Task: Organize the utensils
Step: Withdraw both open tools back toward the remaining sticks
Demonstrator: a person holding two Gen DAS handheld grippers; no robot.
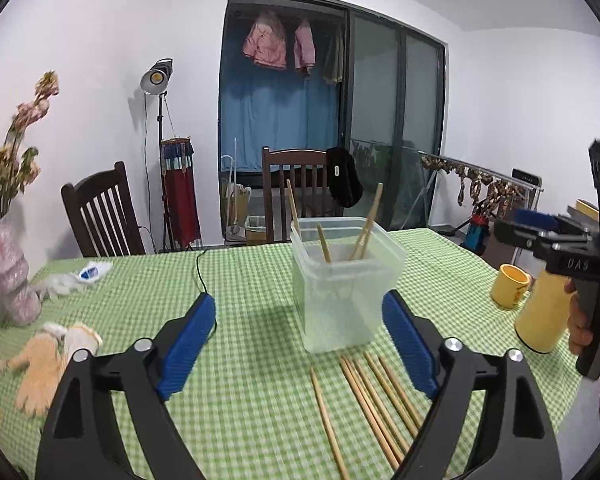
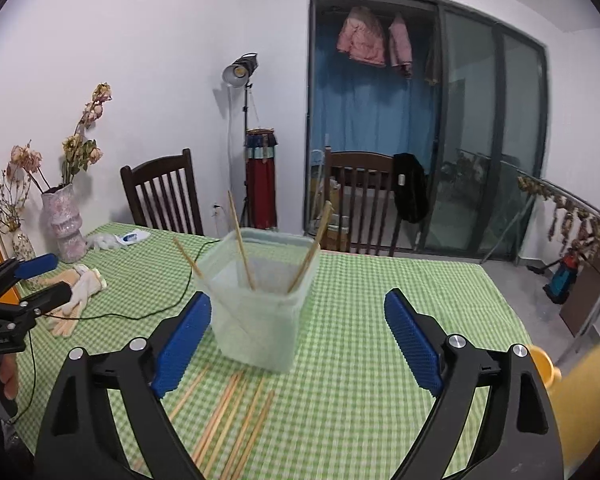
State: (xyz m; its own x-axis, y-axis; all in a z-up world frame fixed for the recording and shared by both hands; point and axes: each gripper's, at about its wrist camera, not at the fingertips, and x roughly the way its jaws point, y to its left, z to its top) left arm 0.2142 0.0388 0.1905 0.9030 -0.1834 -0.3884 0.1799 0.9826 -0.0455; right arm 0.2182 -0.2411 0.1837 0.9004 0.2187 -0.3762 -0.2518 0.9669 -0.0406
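Note:
A clear plastic container [image 1: 348, 292] [image 2: 260, 320] stands on the green checked tablecloth [image 1: 240, 360], with three wooden chopsticks [image 1: 370, 216] [image 2: 240, 236] leaning upright inside it. Several more chopsticks [image 1: 376, 400] [image 2: 236, 416] lie loose on the cloth in front of it. My left gripper [image 1: 299, 300] is open, empty, above the cloth just before the container. The right gripper [image 2: 298, 299] is open and empty too, its left pad beside the container's wall. Each gripper also shows at the edge of the other's view, the right gripper [image 1: 516, 226] and the left gripper [image 2: 56, 276], both hand-held.
A yellow mug [image 1: 510, 286] and a yellow cylinder [image 1: 544, 312] stand at the right. Pale gloves [image 1: 48, 360] [image 2: 76, 292], a pink vase [image 1: 8, 276] [image 2: 62, 220] and a plastic bag [image 1: 88, 274] lie left. A black cable [image 2: 140, 312] crosses the cloth. Chairs [image 1: 100, 216] stand behind.

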